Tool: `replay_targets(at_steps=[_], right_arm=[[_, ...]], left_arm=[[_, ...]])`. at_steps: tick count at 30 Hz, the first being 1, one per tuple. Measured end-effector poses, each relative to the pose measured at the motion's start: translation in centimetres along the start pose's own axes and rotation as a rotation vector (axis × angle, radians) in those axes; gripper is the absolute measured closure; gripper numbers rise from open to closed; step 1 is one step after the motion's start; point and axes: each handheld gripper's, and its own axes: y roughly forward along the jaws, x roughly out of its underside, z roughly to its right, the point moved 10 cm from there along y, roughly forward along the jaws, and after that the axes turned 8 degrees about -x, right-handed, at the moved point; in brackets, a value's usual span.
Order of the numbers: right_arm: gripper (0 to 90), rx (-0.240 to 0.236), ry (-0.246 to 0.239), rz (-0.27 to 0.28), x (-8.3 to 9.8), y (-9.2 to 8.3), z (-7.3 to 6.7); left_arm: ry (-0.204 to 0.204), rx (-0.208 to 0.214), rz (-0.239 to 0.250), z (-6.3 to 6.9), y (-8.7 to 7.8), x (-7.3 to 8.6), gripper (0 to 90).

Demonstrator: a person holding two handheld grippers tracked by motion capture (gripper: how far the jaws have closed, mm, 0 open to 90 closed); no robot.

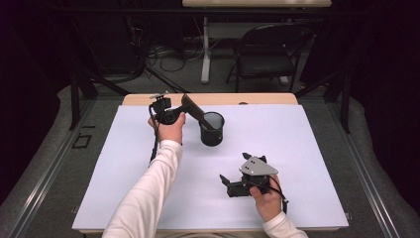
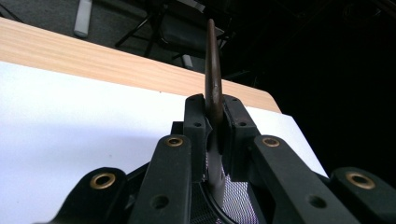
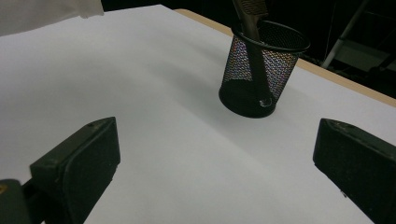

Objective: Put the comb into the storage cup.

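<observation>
My left tool [image 1: 184,108] is clamped on a brown comb [image 1: 194,110], jaws pressed against its flat sides near the upper end. The comb's long axis slants down and to the right from my left hand [image 1: 171,128], and its lower end is already inside the black mesh cup [image 1: 212,129] that stands upright just right of that hand, on the white sheet covering the table [image 1: 257,99]. In the right gripper view, the comb [image 3: 252,46] leans against the cup's [image 3: 261,70] rim; its tip seems to reach the floor of the cup, though the mesh makes that hard to confirm. So I judge that the coming move is simply to let go, and the comb should settle against the rim. The risk is the lean tipping the light cup. My right tool [image 1: 233,179] rests well apart on the sheet, nearer me, jaws wide apart and empty, pointing toward the cup. Nothing stands between it and the cup.
</observation>
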Motion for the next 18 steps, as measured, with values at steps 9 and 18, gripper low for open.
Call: replay_targets(at_steps=[9,18], right_arm=[[0.8,0.0,-0.001,-0.001,0.0,-0.02,0.0],[0.8,0.0,0.0,-0.001,0.01,-0.01,0.02]], left_arm=[[0.004,0.0,0.007,0.06,0.0,-0.04,80.3],[0.006,-0.003,0.016,-0.04,-0.13,-0.21,76.7]])
